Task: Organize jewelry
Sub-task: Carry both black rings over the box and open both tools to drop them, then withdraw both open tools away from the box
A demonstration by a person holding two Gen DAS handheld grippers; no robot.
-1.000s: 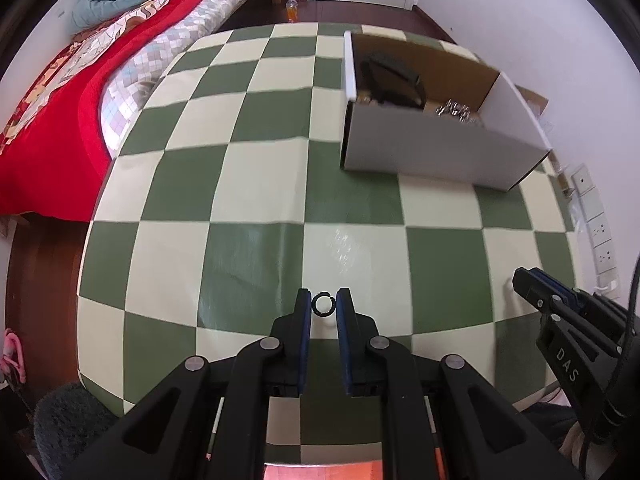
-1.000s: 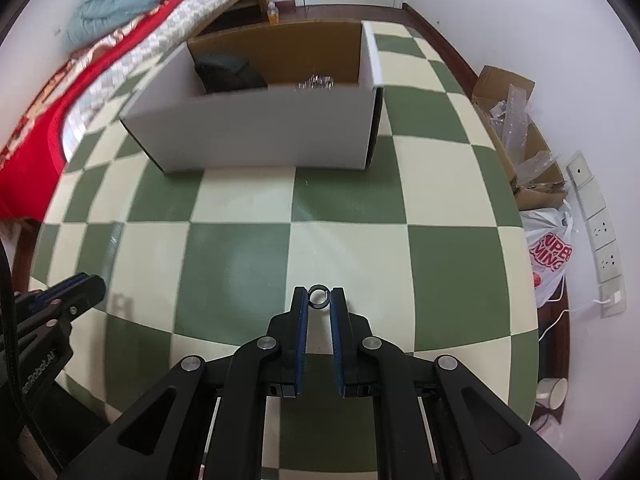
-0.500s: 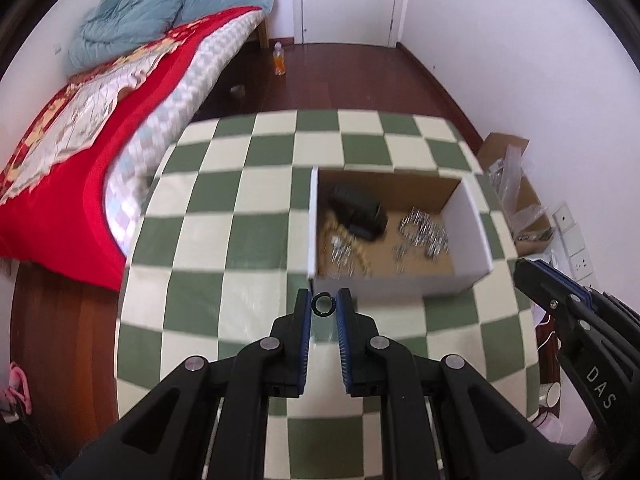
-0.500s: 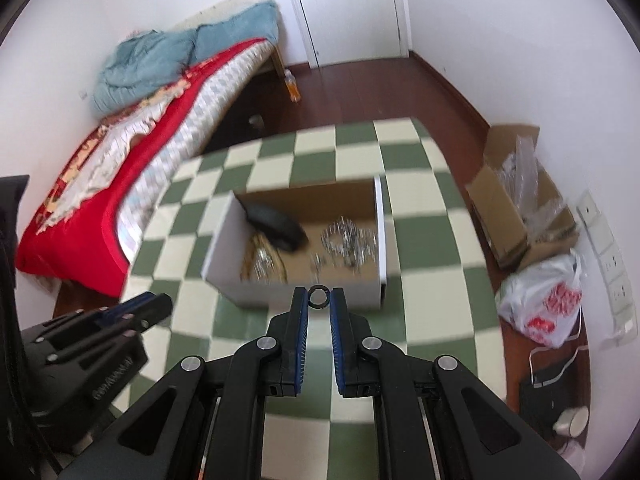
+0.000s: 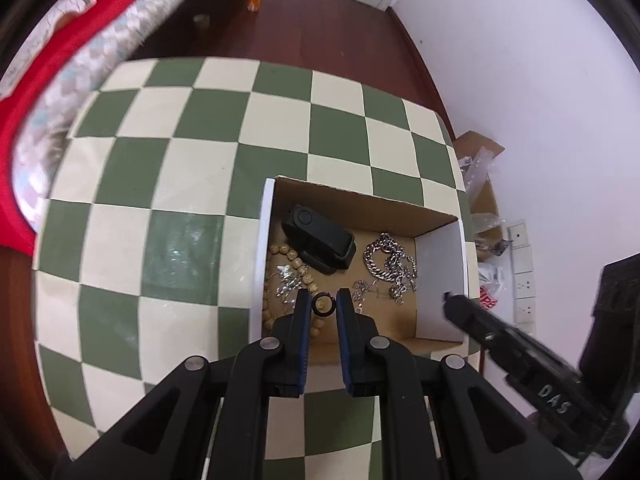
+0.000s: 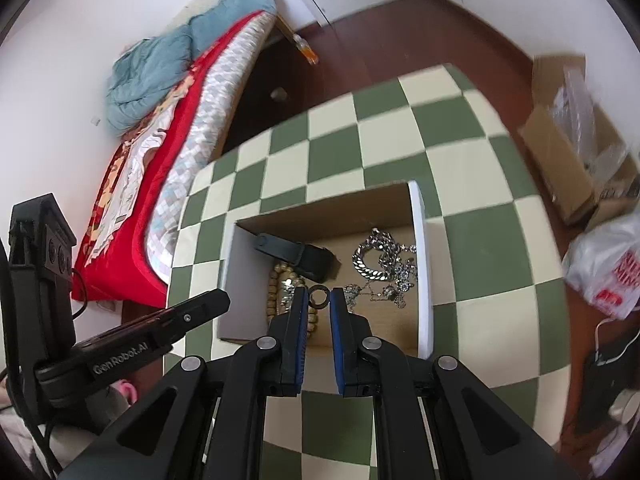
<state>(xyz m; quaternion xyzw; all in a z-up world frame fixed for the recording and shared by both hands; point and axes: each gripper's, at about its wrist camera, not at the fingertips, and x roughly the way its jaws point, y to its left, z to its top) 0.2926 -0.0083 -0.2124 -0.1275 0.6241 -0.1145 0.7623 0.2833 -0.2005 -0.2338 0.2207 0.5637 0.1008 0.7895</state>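
Observation:
My left gripper is shut on a small black ring and holds it above the open cardboard box. My right gripper is shut on a small dark ring, also above the box. In the box lie a black case, silver chains and a wooden bead bracelet. The right gripper also shows in the left wrist view beside the box's right wall. The left gripper shows in the right wrist view at the box's left.
The box stands on a table with a green and cream checked cloth. A bed with a red cover is to the left. A cardboard box with plastic and a white bag lie on the floor at the right.
Both grippers have risen and moved forward over the box, each still holding its ring. The view has gone from table level to looking down into the box.

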